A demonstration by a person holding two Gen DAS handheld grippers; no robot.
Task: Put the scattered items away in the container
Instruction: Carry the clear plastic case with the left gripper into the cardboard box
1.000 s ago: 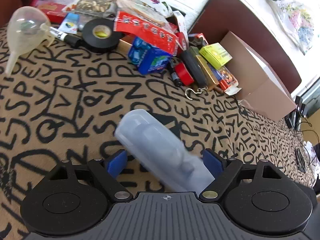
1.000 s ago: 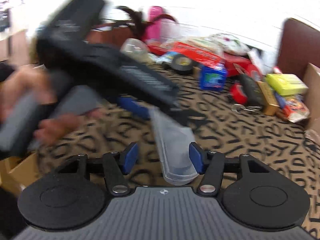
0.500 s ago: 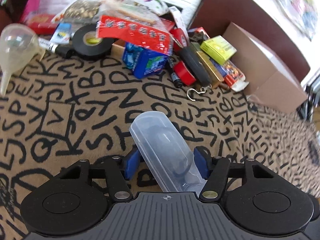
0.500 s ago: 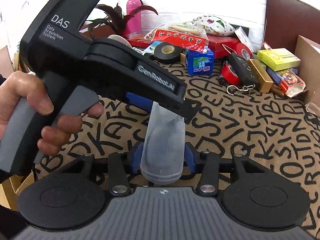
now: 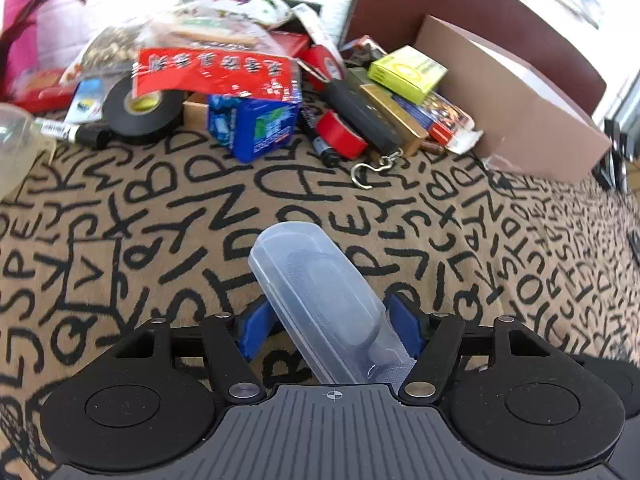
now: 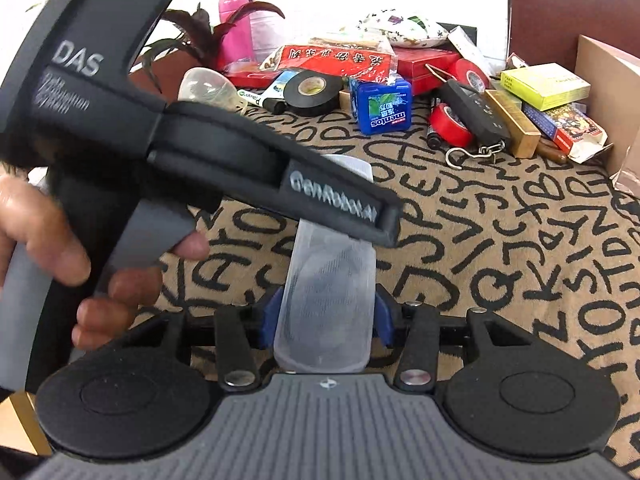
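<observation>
Gripping with both tongs at once: left gripper (image 5: pixel 330 322) closed partway on one end of a clear case (image 5: pixel 316 296), right gripper (image 6: pixel 326 312) closed partway on the other end, pads of each pressed against the case's sides. Holding it low over the cloth (image 5: pixel 160 220), well apart from the box (image 5: pixel 516 104) at the far right. Cannot tell whether it is lifted clear of the cloth or only just resting on it.

Judging progress: barely begun, or at best early. Cannot see into the box, so no telling what already lies inside. Plenty left outside it: tape roll (image 5: pixel 140 114), mint box (image 5: pixel 256 128), red tape (image 5: pixel 340 134), hook (image 5: pixel 366 172), yellow box (image 5: pixel 406 68), marker (image 5: pixel 68 132), funnel (image 5: pixel 12 144), plus packets and a red wrapper heaped behind. Several of these pressed up just beside the box wall, none seen over its rim.

Still to do, by this reading: carry the case across to the box, let go over the opening, then come back for the heap piece by piece.
</observation>
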